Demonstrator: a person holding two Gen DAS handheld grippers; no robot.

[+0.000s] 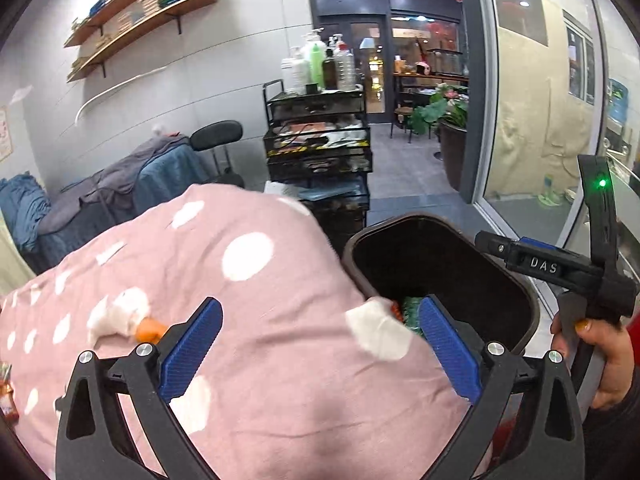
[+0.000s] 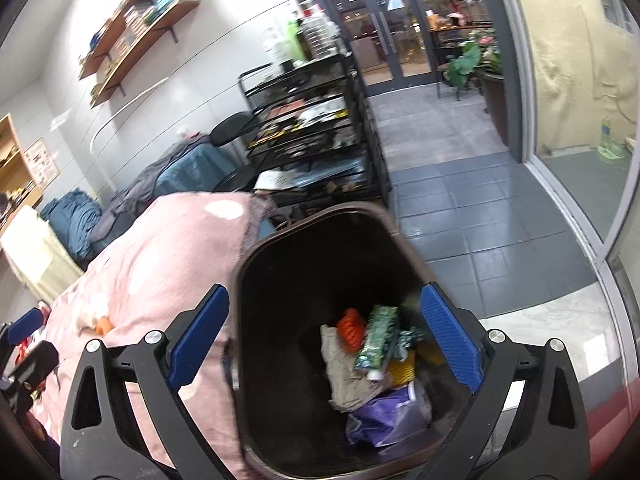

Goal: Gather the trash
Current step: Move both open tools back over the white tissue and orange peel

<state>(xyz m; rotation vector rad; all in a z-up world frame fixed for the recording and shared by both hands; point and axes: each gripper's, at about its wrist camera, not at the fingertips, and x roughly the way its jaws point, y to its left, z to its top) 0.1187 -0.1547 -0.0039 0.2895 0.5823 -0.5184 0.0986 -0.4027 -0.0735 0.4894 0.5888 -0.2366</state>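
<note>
A dark brown trash bin (image 2: 320,216) stands beside a pink polka-dot quilt (image 1: 240,280). In the right wrist view the bin holds a green wrapper (image 2: 376,338), an orange piece (image 2: 350,328), crumpled beige paper (image 2: 348,376), a yellow item (image 2: 400,372) and a purple bag (image 2: 384,416). My right gripper (image 2: 326,340) is open and empty above the bin's mouth. My left gripper (image 1: 320,344) is open and empty over the quilt, next to the bin (image 1: 440,264). A white tissue with an orange bit (image 1: 124,318) lies on the quilt by the left finger. The right gripper's body (image 1: 560,268) shows at right.
A black wire cart (image 1: 320,136) with bottles stands behind the quilt. Grey and blue blankets (image 1: 120,184) lie on a bed at left. Wall shelves (image 1: 132,12) hang above. A glass wall (image 1: 532,100) and tiled floor (image 2: 480,220) are at right. A potted plant (image 1: 448,120) stands by the doorway.
</note>
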